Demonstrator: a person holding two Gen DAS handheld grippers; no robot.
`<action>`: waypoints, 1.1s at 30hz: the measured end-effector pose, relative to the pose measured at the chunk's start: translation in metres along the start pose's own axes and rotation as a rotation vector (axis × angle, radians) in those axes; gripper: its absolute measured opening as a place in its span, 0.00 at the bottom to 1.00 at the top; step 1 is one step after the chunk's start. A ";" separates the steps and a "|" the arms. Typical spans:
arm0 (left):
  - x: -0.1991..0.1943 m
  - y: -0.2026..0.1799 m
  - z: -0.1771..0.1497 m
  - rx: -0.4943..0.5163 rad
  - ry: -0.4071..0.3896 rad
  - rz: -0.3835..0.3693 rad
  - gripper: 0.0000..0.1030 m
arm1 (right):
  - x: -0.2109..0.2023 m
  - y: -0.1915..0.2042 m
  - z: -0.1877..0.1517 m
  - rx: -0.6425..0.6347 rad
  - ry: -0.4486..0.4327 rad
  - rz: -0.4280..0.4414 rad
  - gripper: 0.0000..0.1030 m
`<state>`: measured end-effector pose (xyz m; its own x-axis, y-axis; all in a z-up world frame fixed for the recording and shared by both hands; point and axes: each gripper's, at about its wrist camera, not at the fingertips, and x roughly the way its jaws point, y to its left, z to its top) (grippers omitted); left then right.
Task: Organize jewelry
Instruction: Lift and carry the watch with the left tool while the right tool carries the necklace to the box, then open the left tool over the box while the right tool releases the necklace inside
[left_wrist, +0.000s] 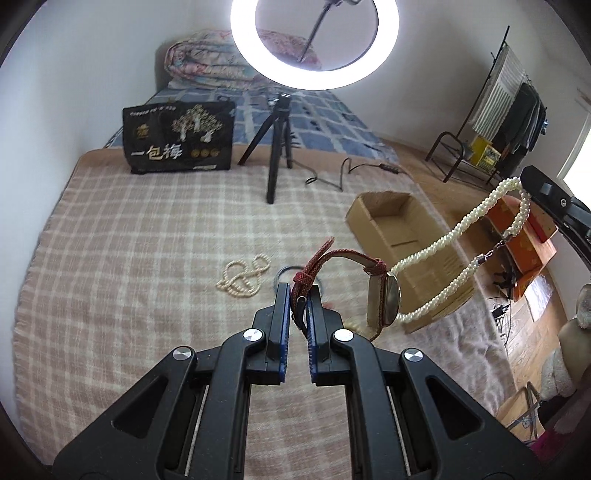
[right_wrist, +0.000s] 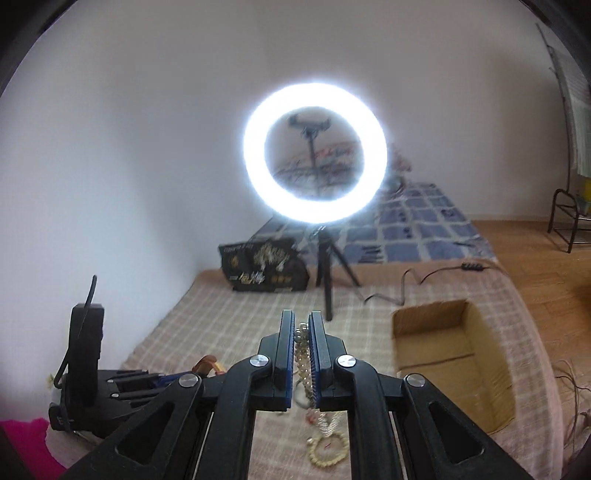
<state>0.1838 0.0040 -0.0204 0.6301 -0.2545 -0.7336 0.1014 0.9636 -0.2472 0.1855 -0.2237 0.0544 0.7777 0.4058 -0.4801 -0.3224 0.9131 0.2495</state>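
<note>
Left claw around watch strap, above blanket

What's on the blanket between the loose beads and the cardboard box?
In the left wrist view, the left tongs hold a red-strapped watch there, between the beads and the box.

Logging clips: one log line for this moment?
left tool: shut on red-strapped wristwatch | right tool: shut on braided white pearl necklace | open cardboard box: empty

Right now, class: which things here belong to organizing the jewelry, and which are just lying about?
Job:
- watch, in left gripper
- pearl rope necklace, in right gripper
- loose pearl strand
- cardboard box

Lying about:
- ring light
- tripod
- black bag
- cable
</note>
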 end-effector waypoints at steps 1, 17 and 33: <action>0.001 -0.006 0.004 0.007 -0.004 -0.007 0.06 | -0.004 -0.006 0.003 0.015 -0.010 -0.005 0.05; 0.073 -0.111 0.059 0.174 0.013 -0.044 0.06 | -0.018 -0.105 0.009 0.098 -0.020 -0.200 0.05; 0.201 -0.152 0.076 0.129 0.208 -0.051 0.28 | -0.003 -0.157 -0.024 0.161 0.117 -0.268 0.10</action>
<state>0.3536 -0.1877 -0.0821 0.4511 -0.3015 -0.8400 0.2350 0.9481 -0.2141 0.2209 -0.3672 -0.0038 0.7534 0.1624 -0.6372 -0.0182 0.9738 0.2266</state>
